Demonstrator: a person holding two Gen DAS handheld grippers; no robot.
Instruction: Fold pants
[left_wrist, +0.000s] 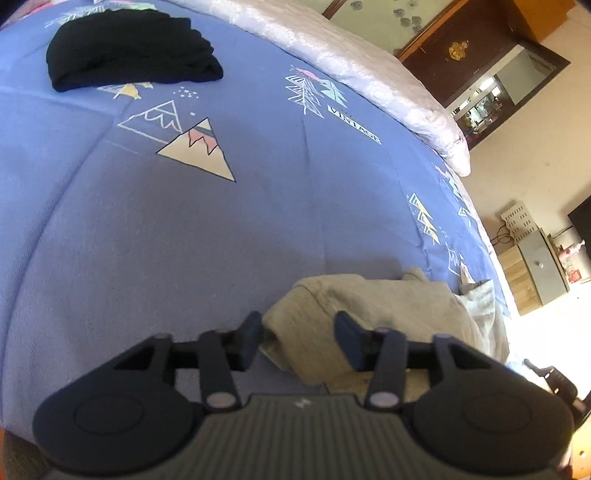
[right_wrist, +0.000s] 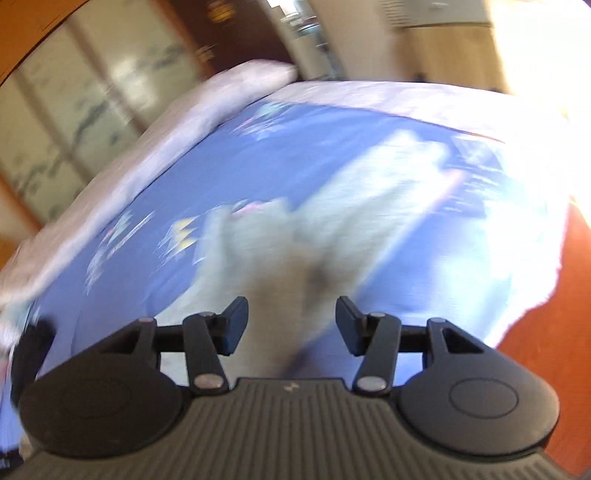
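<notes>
Pants (left_wrist: 373, 314), beige, lie crumpled at the bed's near edge under your left gripper (left_wrist: 299, 334), jaws parted, pinching nothing. Your right gripper (right_wrist: 291, 325) is likewise half open and empty; there the blurred pants stretch away. Only the left view shows the folded black garment (left_wrist: 133, 50) farther off.

The pants (left_wrist: 373, 306) are light beige-grey, soft and rumpled, lying in a loose heap near the edge of the blue patterned bedspread (left_wrist: 184, 240). In the blurred right wrist view they sprawl unfolded across it.
</notes>
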